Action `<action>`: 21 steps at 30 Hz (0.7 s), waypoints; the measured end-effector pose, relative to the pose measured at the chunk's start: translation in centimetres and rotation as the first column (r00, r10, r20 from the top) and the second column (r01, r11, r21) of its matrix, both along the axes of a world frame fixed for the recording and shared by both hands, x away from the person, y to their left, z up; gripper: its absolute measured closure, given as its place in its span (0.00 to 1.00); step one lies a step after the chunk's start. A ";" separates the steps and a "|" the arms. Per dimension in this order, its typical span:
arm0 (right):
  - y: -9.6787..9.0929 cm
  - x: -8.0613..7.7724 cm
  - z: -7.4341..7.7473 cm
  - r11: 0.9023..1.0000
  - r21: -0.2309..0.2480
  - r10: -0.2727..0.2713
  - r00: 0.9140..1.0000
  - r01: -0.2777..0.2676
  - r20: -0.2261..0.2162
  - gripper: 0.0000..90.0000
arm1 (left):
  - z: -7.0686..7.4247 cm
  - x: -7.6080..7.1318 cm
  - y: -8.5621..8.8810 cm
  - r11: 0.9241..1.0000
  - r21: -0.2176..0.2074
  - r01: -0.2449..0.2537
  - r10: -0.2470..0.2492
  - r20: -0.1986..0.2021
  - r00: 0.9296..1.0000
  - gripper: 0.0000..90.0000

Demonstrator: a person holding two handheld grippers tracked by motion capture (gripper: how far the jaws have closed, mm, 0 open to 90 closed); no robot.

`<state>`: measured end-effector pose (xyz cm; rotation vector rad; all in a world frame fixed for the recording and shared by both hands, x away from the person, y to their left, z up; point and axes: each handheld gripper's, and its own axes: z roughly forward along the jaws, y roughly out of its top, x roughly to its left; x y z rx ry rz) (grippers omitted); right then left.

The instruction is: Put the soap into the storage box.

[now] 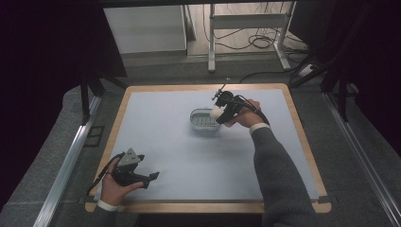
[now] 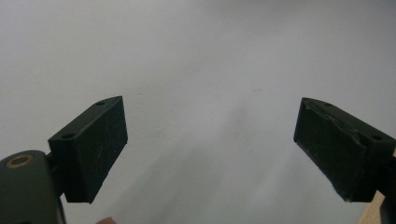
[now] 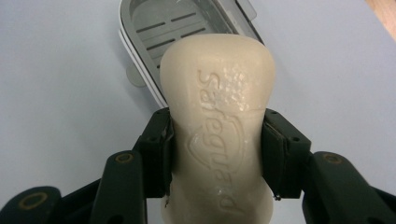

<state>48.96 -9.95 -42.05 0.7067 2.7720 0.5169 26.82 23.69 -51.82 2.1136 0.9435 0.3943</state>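
A cream bar of soap [image 3: 217, 126] with embossed lettering is clamped between the jaws of my right gripper [image 3: 217, 154]. From above, the right gripper [image 1: 220, 112] holds the soap [image 1: 216, 113] over the right end of a grey soap dish [image 1: 202, 120] with slotted bottom. The soap dish [image 3: 159, 28] lies just beyond the soap in the right gripper view. My left gripper [image 1: 152, 177] rests near the table's front left, open, with nothing between its fingers [image 2: 91, 149] and only the mat below.
A pale blue mat [image 1: 189, 156] covers the wooden table [image 1: 302, 142]. Dark floor, metal rails and a desk frame with cables [image 1: 255, 40] lie beyond the table's far edge.
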 end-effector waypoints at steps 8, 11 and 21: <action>0.7 0.6 0.0 1.000 -0.007 0.017 1.000 -0.017 0.007 0.55 | 0.1 0.0 0.1 1.000 -0.007 -0.001 0.001 0.001 1.000 0.11; 1.1 0.9 -0.1 1.000 -0.016 0.026 1.000 -0.026 0.004 0.55 | 0.1 0.0 0.0 1.000 -0.006 -0.001 0.001 0.001 1.000 0.11; 3.1 1.9 -0.5 0.998 -0.011 0.065 0.998 -0.065 0.002 0.55 | 0.2 0.0 0.2 1.000 0.000 0.004 -0.004 0.001 1.000 0.11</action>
